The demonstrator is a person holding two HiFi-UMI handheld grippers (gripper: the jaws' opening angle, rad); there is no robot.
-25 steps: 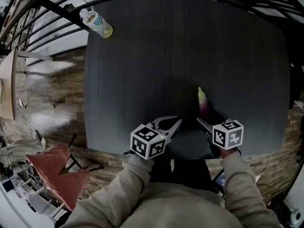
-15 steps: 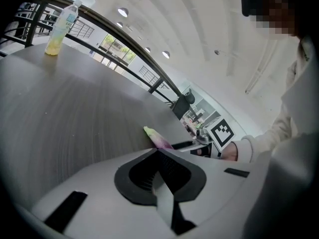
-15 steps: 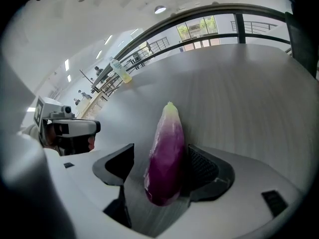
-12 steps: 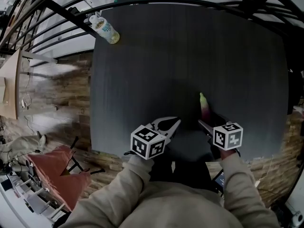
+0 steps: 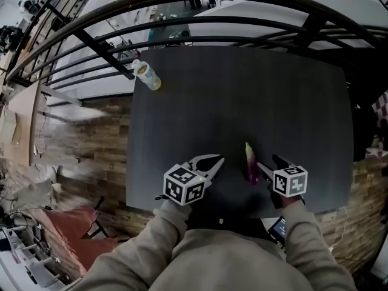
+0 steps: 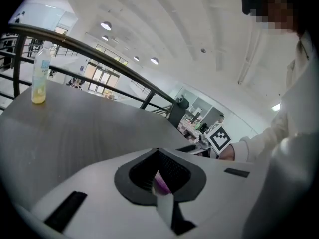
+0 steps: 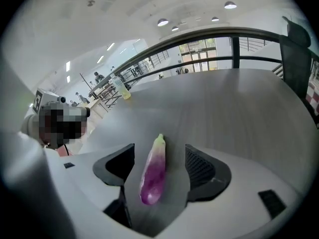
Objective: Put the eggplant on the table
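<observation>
A slim purple eggplant [image 5: 249, 162] with a pale green tip lies on the dark table [image 5: 242, 96], near its front edge. My right gripper [image 5: 268, 164] is open just beside and behind it. In the right gripper view the eggplant [image 7: 153, 169] shows lengthwise between the two spread jaws of that gripper [image 7: 159, 159], and neither pad touches it. My left gripper [image 5: 213, 162] hovers over the front edge to the left, shut with nothing held. A sliver of purple [image 6: 160, 183] shows through the hollow of the left gripper [image 6: 160, 176].
A plastic bottle of yellowish liquid [image 5: 147, 76] stands at the table's far left corner, and this bottle [image 6: 39, 78] also shows in the left gripper view. A black railing [image 5: 182, 26] curves behind the table. Brick floor lies to the left.
The head view has pulled back and tilted up, so the table looks smaller. The eggplant still lies by the right gripper. Both grippers stay near the front edge.
</observation>
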